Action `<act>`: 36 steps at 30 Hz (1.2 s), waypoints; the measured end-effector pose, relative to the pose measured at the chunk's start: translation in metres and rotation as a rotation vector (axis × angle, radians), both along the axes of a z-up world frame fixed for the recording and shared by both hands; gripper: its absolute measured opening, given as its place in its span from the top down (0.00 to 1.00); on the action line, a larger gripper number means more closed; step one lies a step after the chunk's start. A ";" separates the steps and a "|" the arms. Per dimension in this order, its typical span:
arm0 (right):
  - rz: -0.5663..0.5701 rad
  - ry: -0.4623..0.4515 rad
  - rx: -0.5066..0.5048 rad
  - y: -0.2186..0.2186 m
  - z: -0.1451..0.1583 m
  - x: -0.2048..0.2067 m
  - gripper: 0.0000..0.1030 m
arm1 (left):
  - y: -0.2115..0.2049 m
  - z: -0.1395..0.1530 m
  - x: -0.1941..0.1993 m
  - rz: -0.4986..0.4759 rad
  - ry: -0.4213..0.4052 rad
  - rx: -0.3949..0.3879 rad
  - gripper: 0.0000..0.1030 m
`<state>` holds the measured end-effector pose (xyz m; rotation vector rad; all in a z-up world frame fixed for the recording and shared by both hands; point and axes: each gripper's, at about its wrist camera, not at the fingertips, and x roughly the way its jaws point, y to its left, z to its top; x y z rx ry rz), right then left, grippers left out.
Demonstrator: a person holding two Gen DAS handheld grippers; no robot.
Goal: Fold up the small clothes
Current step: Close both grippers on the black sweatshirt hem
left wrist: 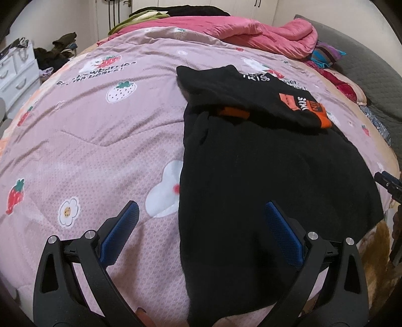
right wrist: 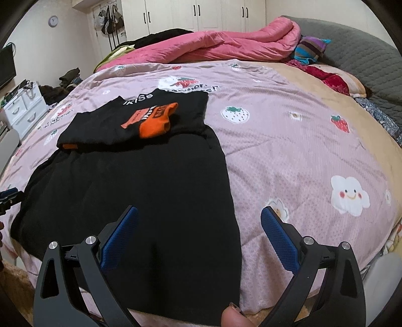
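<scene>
A black garment [left wrist: 263, 176] lies flat on the pink strawberry-print quilt [left wrist: 88, 138], with its sleeves folded in; an orange cuff with a printed patch [left wrist: 305, 107] lies across its far part. My left gripper [left wrist: 201, 221] is open and empty, over the garment's near left edge. My right gripper [right wrist: 199, 223] is open and empty, over the garment's [right wrist: 138, 181] near right edge. The orange cuff [right wrist: 155, 122] shows in the right wrist view too. The right gripper's tip [left wrist: 388, 183] shows at the far right of the left wrist view.
A rolled pink duvet [right wrist: 226, 47] and a striped pillow [right wrist: 309, 49] lie at the bed's far end. A grey headboard [right wrist: 364, 57] stands to the right. White drawers [right wrist: 22, 110] and a clothes pile [right wrist: 67, 80] are at the left. Wardrobes [right wrist: 196, 15] stand behind.
</scene>
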<state>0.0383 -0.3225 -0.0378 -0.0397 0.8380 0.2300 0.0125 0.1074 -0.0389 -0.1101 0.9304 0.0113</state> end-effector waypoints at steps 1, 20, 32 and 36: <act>-0.001 0.001 0.002 -0.001 -0.001 -0.001 0.06 | 0.001 -0.002 -0.002 0.002 0.004 -0.002 0.09; 0.004 0.020 0.034 -0.011 -0.006 -0.014 0.06 | 0.009 -0.019 -0.035 0.036 0.039 -0.107 0.74; 0.036 0.106 0.084 -0.026 -0.019 -0.035 0.06 | -0.006 -0.027 -0.051 0.000 0.062 -0.082 0.75; 0.059 0.133 0.116 -0.033 -0.023 -0.041 0.13 | -0.005 -0.029 -0.052 0.001 0.069 -0.095 0.75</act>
